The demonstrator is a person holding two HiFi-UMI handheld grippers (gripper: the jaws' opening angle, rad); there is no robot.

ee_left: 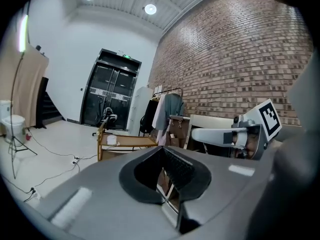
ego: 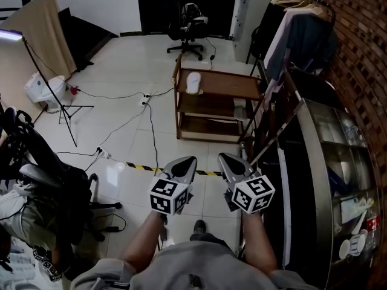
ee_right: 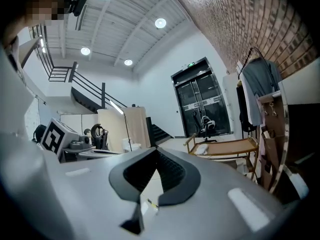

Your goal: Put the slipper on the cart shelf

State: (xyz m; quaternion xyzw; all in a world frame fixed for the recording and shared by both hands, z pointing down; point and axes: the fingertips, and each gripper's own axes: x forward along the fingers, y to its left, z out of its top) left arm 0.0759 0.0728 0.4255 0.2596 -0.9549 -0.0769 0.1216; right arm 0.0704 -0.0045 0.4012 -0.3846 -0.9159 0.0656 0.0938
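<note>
Head view: left gripper and right gripper are held side by side, near level. Both have their fingers closed with nothing between them. The white slipper lies on the top shelf of the wooden cart, well ahead of both sets of fingertips and nearer the left gripper's line. Yellow-black floor tape runs under the fingers. An office chair stands far beyond the cart.

Left gripper view: the finger pads meet at the tips and hold nothing. The cart and slipper are far ahead, left of the tips. The right gripper shows just right of them, with the brick wall behind it.

Right gripper view: the fingers are together at the tips, nothing gripped. The slipper sits on the cart top, far ahead and right of the tips. The left gripper is off to the left.
</note>
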